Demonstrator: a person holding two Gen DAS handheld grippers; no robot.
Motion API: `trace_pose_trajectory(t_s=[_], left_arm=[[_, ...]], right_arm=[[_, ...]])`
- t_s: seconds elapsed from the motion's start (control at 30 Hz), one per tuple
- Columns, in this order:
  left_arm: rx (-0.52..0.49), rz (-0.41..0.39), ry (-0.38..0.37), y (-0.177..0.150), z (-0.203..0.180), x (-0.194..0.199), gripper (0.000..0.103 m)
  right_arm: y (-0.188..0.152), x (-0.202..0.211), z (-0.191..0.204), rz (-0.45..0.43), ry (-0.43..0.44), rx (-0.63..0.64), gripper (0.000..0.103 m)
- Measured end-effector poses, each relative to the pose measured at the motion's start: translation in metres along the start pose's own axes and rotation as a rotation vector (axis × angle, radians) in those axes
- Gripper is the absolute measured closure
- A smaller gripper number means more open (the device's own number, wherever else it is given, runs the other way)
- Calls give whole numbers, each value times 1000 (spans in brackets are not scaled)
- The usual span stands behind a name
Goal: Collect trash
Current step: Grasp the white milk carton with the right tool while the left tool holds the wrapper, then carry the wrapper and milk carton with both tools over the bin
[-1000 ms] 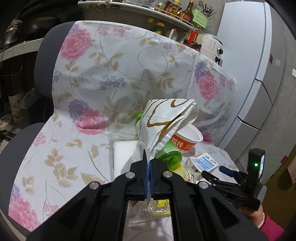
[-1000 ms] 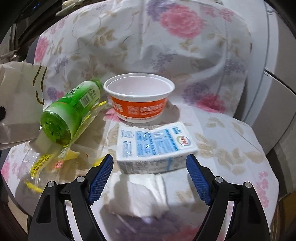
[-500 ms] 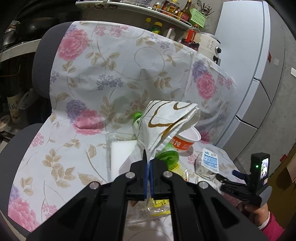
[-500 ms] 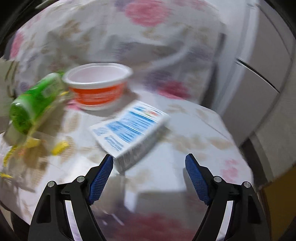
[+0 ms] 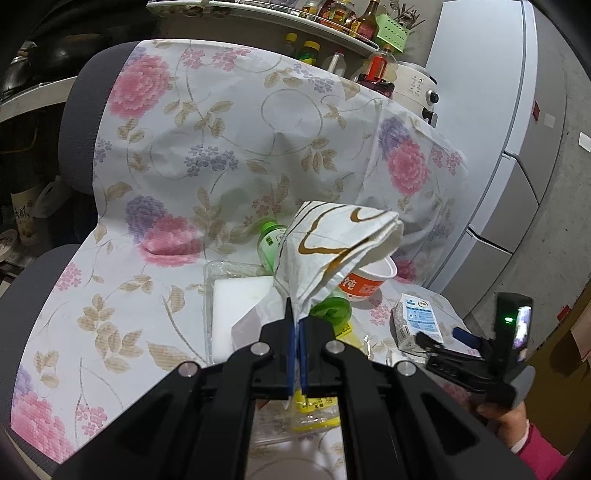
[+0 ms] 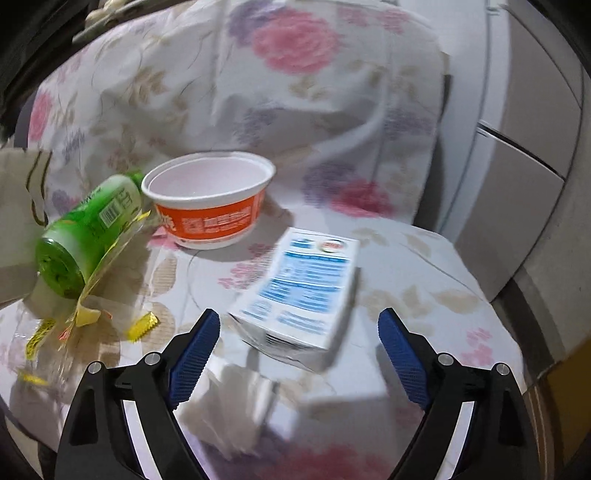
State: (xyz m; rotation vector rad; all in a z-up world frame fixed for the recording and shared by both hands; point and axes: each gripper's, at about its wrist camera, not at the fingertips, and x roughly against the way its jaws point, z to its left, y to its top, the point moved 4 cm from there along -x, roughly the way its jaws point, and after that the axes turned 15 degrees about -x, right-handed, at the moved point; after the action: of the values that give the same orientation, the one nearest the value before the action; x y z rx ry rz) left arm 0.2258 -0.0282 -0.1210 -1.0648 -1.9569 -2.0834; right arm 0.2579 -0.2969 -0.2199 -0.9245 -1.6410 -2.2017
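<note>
My left gripper (image 5: 297, 325) is shut on a white paper bag with brown lines (image 5: 332, 240) and holds it up over the flowered seat. My right gripper (image 6: 299, 325) is open, its blue pads on either side of a white-and-blue milk carton (image 6: 303, 288) that lies on the seat; the carton also shows in the left wrist view (image 5: 417, 321). Behind it stand an orange-and-white bowl (image 6: 210, 206) and a green bottle (image 6: 88, 236) lying on its side. A crumpled white tissue (image 6: 236, 398) lies under the right gripper.
The trash lies on a chair draped with a flowered cloth (image 5: 221, 147). A clear plastic tray with a white slab (image 5: 236, 295) and yellow-printed wrappers (image 6: 85, 317) lie at left. A grey fridge (image 5: 498, 147) stands to the right, and a shelf of bottles (image 5: 332, 18) behind.
The right gripper swung right and came back, and the milk carton has turned from lying crosswise to pointing lengthwise between the open pads. The left gripper still holds the bag, slightly farther back.
</note>
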Motion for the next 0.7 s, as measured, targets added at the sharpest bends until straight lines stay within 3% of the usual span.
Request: trace_pose_trajectory(t_s=[0.27,0.33,0.37,0.7], left_arm=[[12,6,-5,-2,4,-5,103],[11,6,-8,-3,2,-6,103],[9,6,-9,-3,2,-6,103],[-31,-16,-59,2,-27,7,103]], right_arm=[[2,-35,1,54,-121,-23,16],[2,-35,-6,61,-94,-55,18],[1,-33,-9,63,-80,-60,26],[4,33,-32,-67,30,-28,30]])
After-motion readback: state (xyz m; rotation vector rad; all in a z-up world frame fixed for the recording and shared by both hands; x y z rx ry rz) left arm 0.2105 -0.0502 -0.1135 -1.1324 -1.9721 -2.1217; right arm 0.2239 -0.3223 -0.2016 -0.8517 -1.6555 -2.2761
